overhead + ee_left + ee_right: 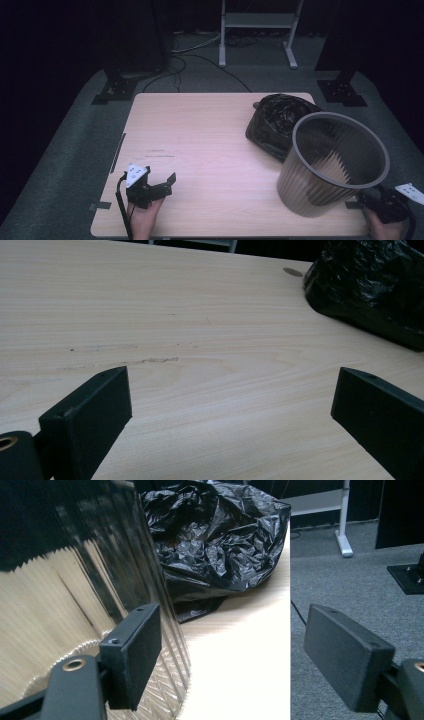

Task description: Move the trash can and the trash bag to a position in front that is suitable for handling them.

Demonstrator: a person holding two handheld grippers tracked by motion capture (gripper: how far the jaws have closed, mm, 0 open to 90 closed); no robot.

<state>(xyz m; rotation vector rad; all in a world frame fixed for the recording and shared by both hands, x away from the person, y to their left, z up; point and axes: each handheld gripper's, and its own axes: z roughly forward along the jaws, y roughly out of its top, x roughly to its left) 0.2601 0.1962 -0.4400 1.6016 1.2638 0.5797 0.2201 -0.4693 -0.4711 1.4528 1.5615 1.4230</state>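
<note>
Light wood worktop (200, 135) under dim light, grey carpet floor (65, 150) around it. A ribbed translucent grey bin (330, 162) stands at the right near corner of the worktop, open mouth up, tilted a bit toward the camera in the high view. A crumpled black plastic bag (277, 122) lies right behind it toward the far right edge; bin and bag look touching or just beside each other, can't tell which.

Right claw (372, 200) sits at the worktop's right near corner, just beside the bin's base, held by a hand (385, 230) coming in from the bottom. In the right gripper view its jaws are spread wide: one jaw sits right against the ribbed bin wall (65, 590), whether pressing on it can't be told; the other jaw hangs over the carpet (350, 580) past the worktop edge. Nothing pinched between them. The black bag (215, 535) shows ahead, on the worktop behind the bin.

Left claw (167, 182) is low over the near left part of the worktop, hand (145, 215) below it, grey three-cornered plate on top. In the left gripper view the jaws are spread wide with bare wood (225, 370) between them, holding nothing. The bag (370, 285) is well apart, at the top right corner of that view.
</note>
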